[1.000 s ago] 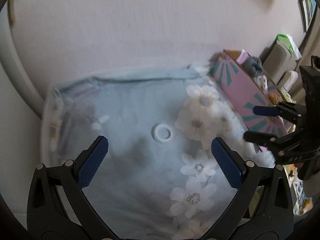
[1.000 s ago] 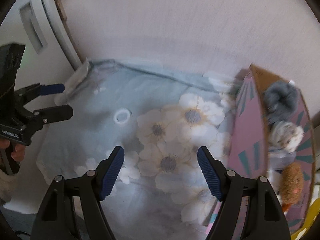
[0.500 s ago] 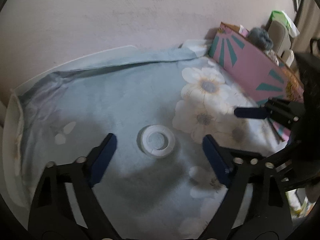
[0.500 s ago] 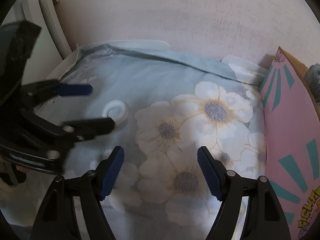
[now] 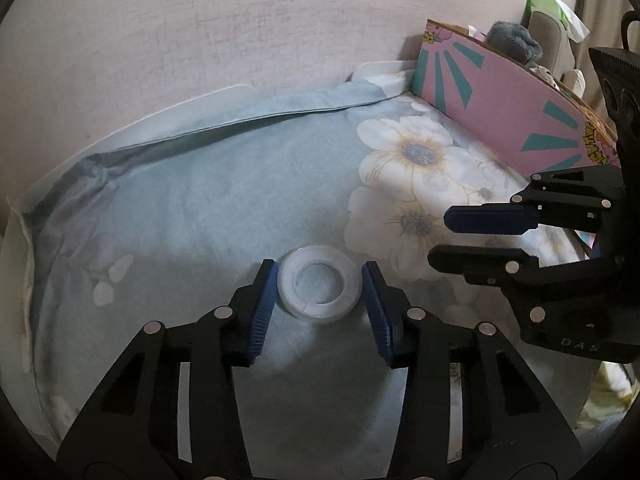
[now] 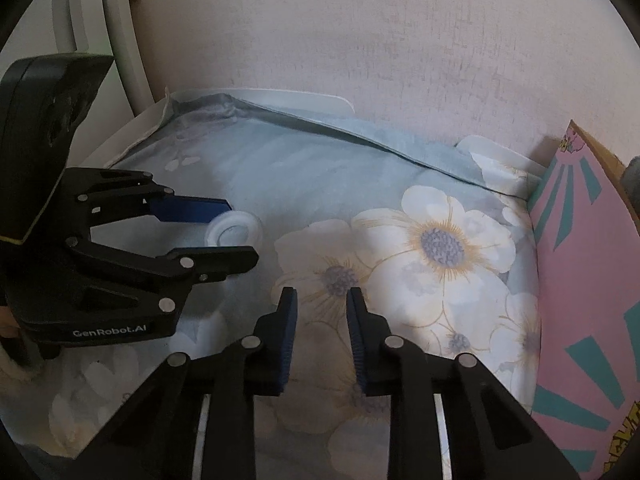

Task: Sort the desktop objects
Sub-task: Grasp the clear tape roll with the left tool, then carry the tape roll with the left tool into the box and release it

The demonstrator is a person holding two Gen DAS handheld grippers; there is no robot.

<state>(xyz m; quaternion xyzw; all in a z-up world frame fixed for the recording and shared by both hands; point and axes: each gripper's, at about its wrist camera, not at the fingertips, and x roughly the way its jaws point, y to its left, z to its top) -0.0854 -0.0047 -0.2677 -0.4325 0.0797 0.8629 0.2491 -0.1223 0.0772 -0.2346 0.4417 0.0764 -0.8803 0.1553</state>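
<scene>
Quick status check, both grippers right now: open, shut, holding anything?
Left gripper: open, fingers on either side of the white tape roll, with small gaps, not yet gripping.
Right gripper: open narrowly, nothing between its fingers, above the floral cloth.

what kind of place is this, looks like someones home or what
Probably a home, perhaps a bedroom: a floral cloth covers the surface against a papered wall, and a pink cardboard box holds plush toys. A tape roll lies between the left tongs.
</scene>
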